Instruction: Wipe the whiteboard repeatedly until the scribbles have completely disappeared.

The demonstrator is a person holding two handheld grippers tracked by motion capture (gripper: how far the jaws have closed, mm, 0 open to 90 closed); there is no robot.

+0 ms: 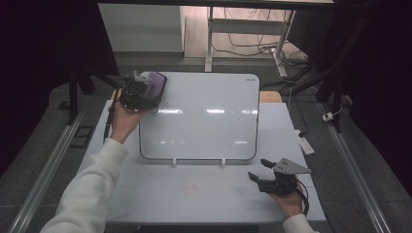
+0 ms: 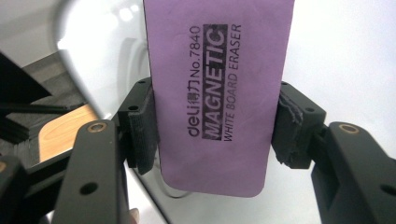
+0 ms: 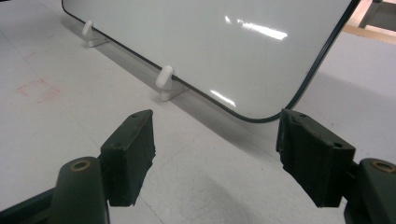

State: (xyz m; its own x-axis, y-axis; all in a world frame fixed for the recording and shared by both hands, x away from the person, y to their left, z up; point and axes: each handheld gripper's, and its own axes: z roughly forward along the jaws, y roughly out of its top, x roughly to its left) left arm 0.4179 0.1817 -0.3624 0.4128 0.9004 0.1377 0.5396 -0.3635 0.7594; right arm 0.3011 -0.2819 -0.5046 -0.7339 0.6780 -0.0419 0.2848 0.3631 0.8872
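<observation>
Black felt-faced pads (image 2: pixel 142 128) of the left gripper (image 2: pixel 212 128) pinched a flat purple rectangular eraser (image 2: pixel 215 93) by its long edges. Left gripper view alone gave its print: "deli No.7840 MAGNETIC WHITE BOARD ERASER", matte face, rounded corners. High view placed that eraser (image 1: pixel 156 83) at the far-left corner of a glossy white rounded-corner whiteboard (image 1: pixel 204 116) with a thin dark rim, lying on a pale grey table (image 1: pixel 194 194). Right gripper (image 3: pixel 215 149), jaws wide and holding nothing, hovered above the table near the board's near-right corner. Right gripper view revealed two small white plastic feet (image 3: pixel 164 77) under the board's edge and faint red marks (image 3: pixel 37 88).
</observation>
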